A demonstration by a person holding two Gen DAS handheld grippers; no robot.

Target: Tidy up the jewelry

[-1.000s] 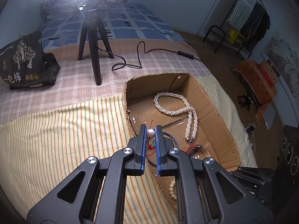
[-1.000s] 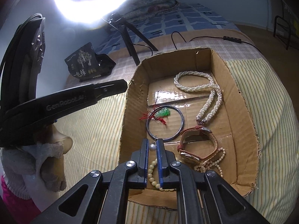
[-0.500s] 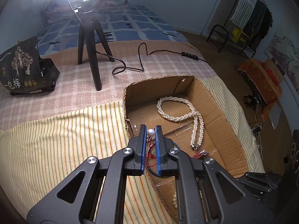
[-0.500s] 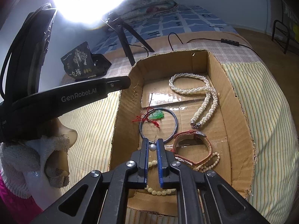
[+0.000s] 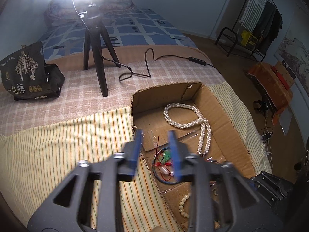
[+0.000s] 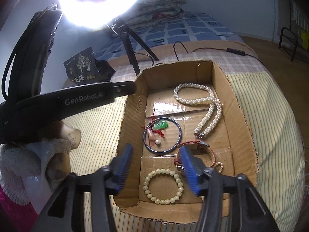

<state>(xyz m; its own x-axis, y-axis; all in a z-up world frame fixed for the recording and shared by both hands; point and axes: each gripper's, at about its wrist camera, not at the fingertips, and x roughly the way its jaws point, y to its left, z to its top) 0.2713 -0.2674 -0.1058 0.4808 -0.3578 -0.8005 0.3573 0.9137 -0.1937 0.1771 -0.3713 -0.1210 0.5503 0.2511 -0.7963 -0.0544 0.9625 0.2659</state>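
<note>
Pearl [image 6: 157,141] now lies loose on the box [image 6: 227,81] floor, inside the bangle [image 6: 179,129], near its front-left arc, beside the red cord [image 6: 158,132] of the green pendant [image 6: 160,124]. Half a second ago it sat pinched between shut jaws in both wrist views; now both grippers are spread and hold nothing. Left gripper [image 5: 155,133]: jaws well apart, motion-blurred, over the box's left wall. Right gripper [image 6: 156,150]: jaws wide, over the box's near half, also blurred.

In the left view the pearl [image 5: 172,173] shows just beside the right blue pad, partly cut by it; the bangle [image 5: 164,180] is mostly hidden behind the fingers. A thin pale piece next to the pearl, too small to identify. The watch [image 6: 202,146] is half covered by the right finger in the right view. A small bead loop near the watch is cut off by it.

Pearl necklace [image 6: 202,102]: loop at the box's far end, doubled tail running toward the near right, clasp end nearest. Bead bracelet [image 6: 163,186] flat at the near end. Box on striped cloth [image 6: 270,125]. Ring light [image 6: 102,2] tripod [image 5: 96,44] and black bag [image 5: 25,73] beyond.
</note>
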